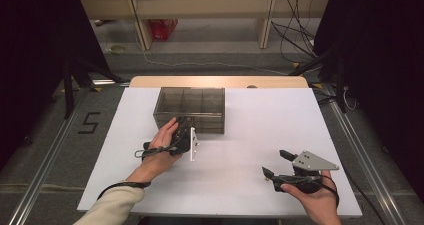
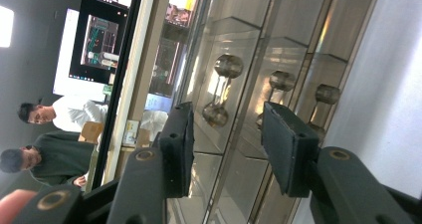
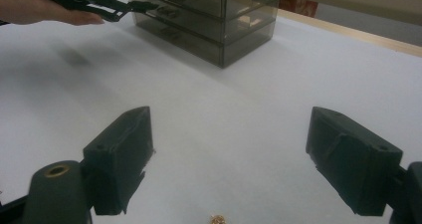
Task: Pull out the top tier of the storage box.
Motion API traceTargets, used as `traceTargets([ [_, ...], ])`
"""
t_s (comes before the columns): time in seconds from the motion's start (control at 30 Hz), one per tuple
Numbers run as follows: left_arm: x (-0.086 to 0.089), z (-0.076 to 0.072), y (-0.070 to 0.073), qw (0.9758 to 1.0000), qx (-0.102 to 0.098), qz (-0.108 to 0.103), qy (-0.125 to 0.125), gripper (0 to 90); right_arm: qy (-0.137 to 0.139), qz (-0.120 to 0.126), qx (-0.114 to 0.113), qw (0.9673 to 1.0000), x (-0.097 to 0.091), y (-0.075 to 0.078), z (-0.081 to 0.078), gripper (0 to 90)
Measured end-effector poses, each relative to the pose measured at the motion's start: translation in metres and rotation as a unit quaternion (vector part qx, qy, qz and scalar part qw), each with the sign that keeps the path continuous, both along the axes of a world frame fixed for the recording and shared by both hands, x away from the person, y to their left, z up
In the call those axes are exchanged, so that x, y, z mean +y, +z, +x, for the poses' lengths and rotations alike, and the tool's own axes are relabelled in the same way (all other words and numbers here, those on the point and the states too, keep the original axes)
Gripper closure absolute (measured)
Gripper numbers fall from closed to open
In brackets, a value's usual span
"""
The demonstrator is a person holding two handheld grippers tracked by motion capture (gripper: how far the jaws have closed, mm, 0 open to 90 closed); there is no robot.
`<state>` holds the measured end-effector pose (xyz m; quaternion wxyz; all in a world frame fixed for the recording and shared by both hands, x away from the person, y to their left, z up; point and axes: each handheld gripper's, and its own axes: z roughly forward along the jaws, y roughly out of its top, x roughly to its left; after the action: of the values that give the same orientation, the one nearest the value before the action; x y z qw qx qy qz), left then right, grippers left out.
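The left gripper [image 2: 226, 134] is standing with its jaws partly apart, a moderate gap between the black pads, which are framing the front of the smoked clear drawer box [image 1: 190, 107]; in the left gripper view two round drawer knobs [image 2: 228, 65] are sitting just beyond the pad tips, and whether a pad is touching one cannot be told. No thing is pressed between the pads. In the high view the left hand [image 1: 162, 145] is lying rolled onto its side, its forearm in a pale sleeve entering from the lower left, the gripper pointing at the near left face of the box. The box is resting on the white table [image 1: 260, 130] toward its far edge, left of centre, its drawers stacked in tiers. The right gripper [image 3: 229, 154] is holding its jaws wide, nothing between them, above bare table surface; a small gold-coloured object [image 3: 217, 219] is lying on the table just below the gap. In the high view the right hand [image 1: 312, 195] is hovering near the near right corner of the table, well apart from the box, its jaws aimed leftward and away. On the floor left of the table a dark mark [image 1: 89, 122] shaped like the digit 5 is reading clearly.
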<state>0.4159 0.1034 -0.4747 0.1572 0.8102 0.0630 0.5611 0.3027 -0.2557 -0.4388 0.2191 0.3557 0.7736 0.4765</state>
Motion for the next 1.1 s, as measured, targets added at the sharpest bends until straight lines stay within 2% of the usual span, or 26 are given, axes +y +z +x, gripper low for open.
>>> traceTargets([
  [0.3, -0.0002, 0.0016, 0.0004, 1.0, 0.0, 0.008, 0.004, 60.9, 0.001, 0.001, 0.0, 1.0, 0.0006, 0.0, 0.0001, 19.5],
  [0.77, -0.0064, 0.0011, -0.004, 0.9995, -0.02, 0.02, 0.011, 66.9, 0.002, 0.001, 0.0, 1.0, 0.0006, 0.0002, 0.0, 19.6],
  [1.1, -0.0083, 0.0005, -0.0045, 0.9985, -0.034, 0.04, 0.017, 73.0, 0.002, 0.0, 0.0, 1.0, 0.0008, 0.0, 0.0002, 19.7],
])
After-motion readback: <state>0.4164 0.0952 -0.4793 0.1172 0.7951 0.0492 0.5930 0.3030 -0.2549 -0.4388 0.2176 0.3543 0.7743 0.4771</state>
